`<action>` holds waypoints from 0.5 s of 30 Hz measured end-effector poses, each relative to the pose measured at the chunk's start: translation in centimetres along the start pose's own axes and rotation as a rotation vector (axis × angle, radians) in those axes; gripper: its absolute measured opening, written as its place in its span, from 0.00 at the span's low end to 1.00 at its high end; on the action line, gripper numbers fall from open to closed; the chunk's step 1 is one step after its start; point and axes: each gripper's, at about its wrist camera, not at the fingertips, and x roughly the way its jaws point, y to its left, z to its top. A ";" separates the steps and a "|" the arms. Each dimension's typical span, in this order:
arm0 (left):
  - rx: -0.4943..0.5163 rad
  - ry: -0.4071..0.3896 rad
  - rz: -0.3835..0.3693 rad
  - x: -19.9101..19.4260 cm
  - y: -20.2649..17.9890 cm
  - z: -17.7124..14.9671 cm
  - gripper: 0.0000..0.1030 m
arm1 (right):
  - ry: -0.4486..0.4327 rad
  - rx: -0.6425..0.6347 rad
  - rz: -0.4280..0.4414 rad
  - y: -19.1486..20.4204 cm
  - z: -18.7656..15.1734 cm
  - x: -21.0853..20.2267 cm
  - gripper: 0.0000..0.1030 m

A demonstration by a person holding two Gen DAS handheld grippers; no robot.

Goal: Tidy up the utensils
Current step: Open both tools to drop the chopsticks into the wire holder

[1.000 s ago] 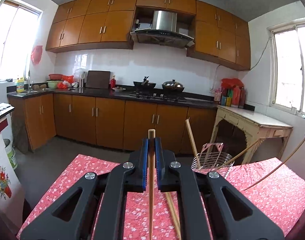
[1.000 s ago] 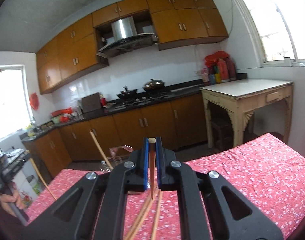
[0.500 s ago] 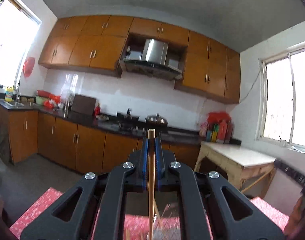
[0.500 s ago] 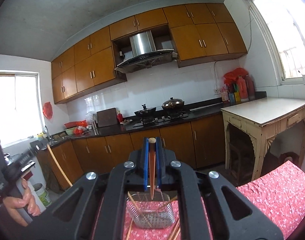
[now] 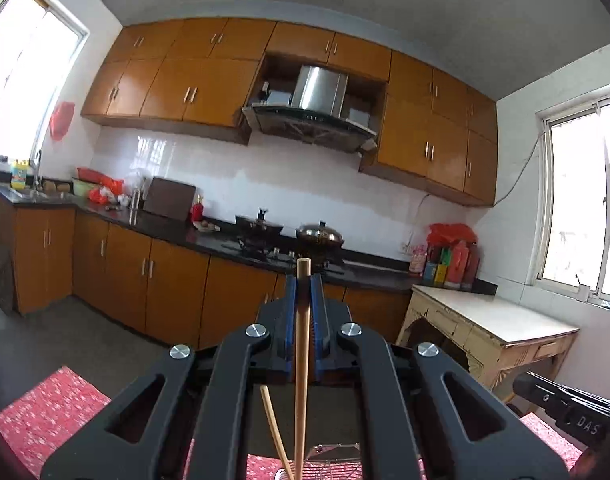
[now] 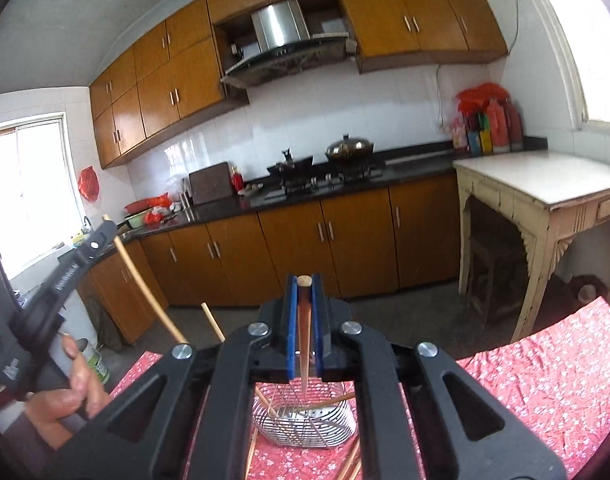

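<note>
My left gripper point(image 5: 303, 278) is shut on a pale wooden chopstick point(image 5: 301, 360) that stands upright between its blue pads. Below it shows the rim of a wire basket point(image 5: 333, 450) and a second chopstick point(image 5: 273, 428) leaning in it. My right gripper point(image 6: 303, 280) is shut on a darker chopstick point(image 6: 303, 340) whose thin tip hangs just above the wire basket point(image 6: 305, 424). In the right wrist view the left gripper point(image 6: 105, 226) comes in from the left with its chopstick point(image 6: 145, 288) slanting down toward the basket, held by a hand point(image 6: 65, 392).
The basket stands on a red flowered tablecloth point(image 6: 545, 368), with a leaning chopstick point(image 6: 213, 322) in it and loose chopsticks point(image 6: 353, 464) lying beside it. Beyond the table are brown kitchen cabinets point(image 5: 165, 280) and a worn cream side table point(image 6: 545, 184) at right.
Both grippers have risen and moved in over the wire basket, each still gripping its chopstick. The views now show more of the kitchen and less of the tablecloth.
</note>
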 end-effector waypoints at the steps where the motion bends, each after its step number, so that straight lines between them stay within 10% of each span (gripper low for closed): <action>1: 0.004 0.010 0.007 0.5 0.0 -0.5 0.07 | 0.010 0.004 0.002 -0.2 -0.1 0.3 0.07; 11: 0.032 0.131 0.055 2.7 0.5 -2.9 0.09 | 0.082 -0.001 -0.077 -1.3 -1.1 4.1 0.17; 15: 0.052 0.135 0.087 1.5 1.4 -2.2 0.36 | 0.064 0.025 -0.094 -2.0 -1.3 2.9 0.27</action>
